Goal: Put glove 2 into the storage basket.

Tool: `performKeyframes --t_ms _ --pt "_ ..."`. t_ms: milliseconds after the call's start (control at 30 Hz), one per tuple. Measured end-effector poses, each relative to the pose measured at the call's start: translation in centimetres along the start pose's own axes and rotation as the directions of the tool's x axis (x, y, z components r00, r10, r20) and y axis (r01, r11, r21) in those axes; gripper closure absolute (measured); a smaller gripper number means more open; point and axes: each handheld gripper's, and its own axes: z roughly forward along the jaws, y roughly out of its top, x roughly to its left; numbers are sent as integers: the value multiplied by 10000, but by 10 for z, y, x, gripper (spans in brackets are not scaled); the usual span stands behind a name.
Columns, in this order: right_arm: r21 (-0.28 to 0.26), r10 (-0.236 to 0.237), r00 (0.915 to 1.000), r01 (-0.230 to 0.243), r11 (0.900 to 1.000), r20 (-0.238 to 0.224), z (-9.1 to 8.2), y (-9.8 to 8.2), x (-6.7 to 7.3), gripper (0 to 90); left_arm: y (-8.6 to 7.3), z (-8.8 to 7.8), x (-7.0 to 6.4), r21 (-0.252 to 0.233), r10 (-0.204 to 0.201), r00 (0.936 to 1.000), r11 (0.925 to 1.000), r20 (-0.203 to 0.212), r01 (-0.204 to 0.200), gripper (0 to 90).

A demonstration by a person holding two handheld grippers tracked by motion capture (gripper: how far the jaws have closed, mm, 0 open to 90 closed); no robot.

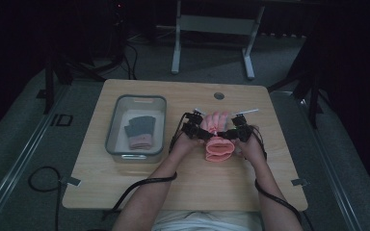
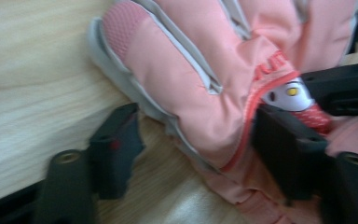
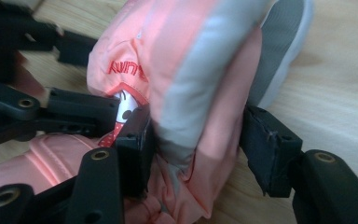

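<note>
Wooden table (image 1: 125, 183): padded pink-and-grey glove (image 1: 218, 144); left gripper (image 1: 196, 132) open, right gripper (image 1: 236, 134) clamps it

High view overhead, gripper views close, sharing pink glove (image 2: 223, 84)

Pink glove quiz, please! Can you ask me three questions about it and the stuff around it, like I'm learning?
1. True or false: the pink glove lies inside the grey bin.
2. Pick one: what lies in the bin? A) dark gloves B) cups C) spoons
3. Short answer: what does the pink glove rest on?

Key:
1. False. It lies outside the bin, to the right of it in the high view.
2. A, the dark gloves.
3. The wooden table.
</note>
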Motion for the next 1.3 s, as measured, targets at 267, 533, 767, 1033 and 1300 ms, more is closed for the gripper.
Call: performKeyframes --t_ms 267,533,767,1033,1300 --pt "-22 292 9991 -293 9996 -322 1 1 -1 554 1 -2 -1 -207 -158 9982 9996 582 170 690" --pt "-361 383 9980 -401 9985 -499 -8 2 1 636 8 -12 -1 -299 -150 9947 9994 1018 182 771" --pt "-910 48 9995 -77 9958 -326 -27 7 13 639 21 -37 -16 -626 403 9969 9974 682 -361 772" --pt "-1569 -271 9992 223 9874 -283 -57 23 30 639 38 -70 -36 -987 852 9963 9916 106 -837 772" --pt "-1820 -719 9968 642 9812 -357 -76 41 46 639 46 -98 -42 -1247 1131 9930 9853 -335 -1164 771"
